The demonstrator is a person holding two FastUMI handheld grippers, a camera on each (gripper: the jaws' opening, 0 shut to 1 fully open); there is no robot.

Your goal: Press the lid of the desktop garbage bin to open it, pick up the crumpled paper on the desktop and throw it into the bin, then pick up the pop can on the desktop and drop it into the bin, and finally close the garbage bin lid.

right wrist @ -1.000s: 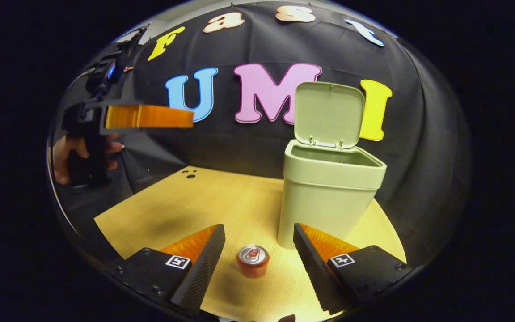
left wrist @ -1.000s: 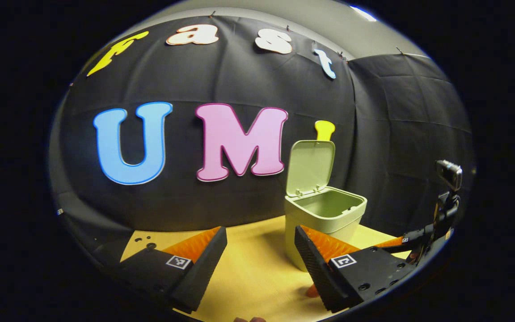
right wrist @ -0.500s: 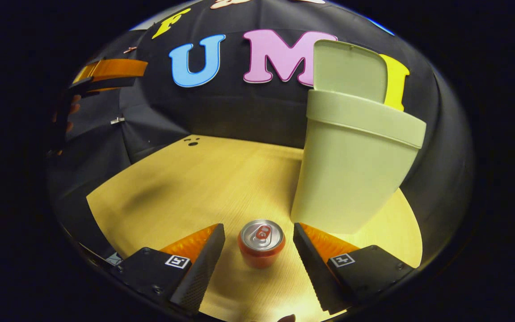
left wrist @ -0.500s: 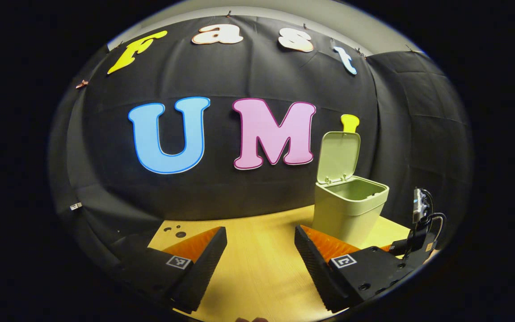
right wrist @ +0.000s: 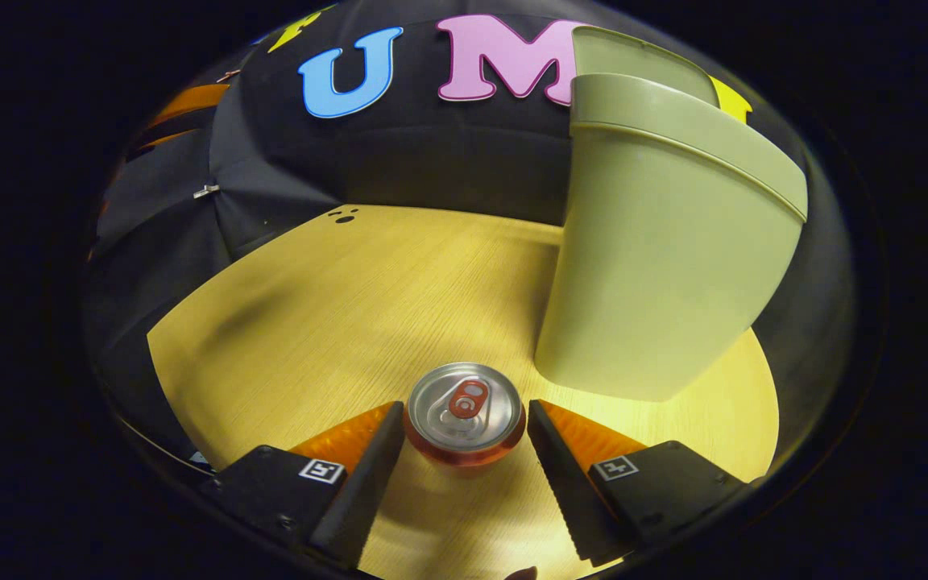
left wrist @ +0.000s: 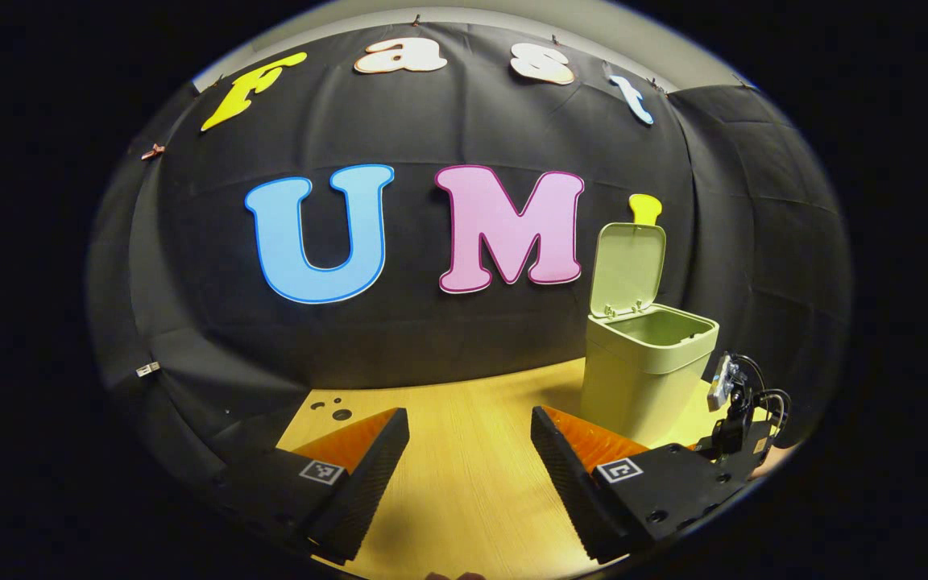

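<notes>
My right claw (right wrist: 466,443) stands wide, straddling the upright red aluminium pop can (right wrist: 465,412) on the pale wooden desktop (right wrist: 335,306), beside the sage-green plastic bin (right wrist: 657,266) with raised lid (left wrist: 627,269). My left claw (left wrist: 470,451) hangs wide, empty.

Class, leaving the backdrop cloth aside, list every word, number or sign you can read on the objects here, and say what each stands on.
Pop can: no readable text; the bare metal top and tab show.
Garbage bin: plain, no writing.
Square marker on the left gripper: a coded pattern, no words.
Small tag on the cloth: too small to read.
</notes>
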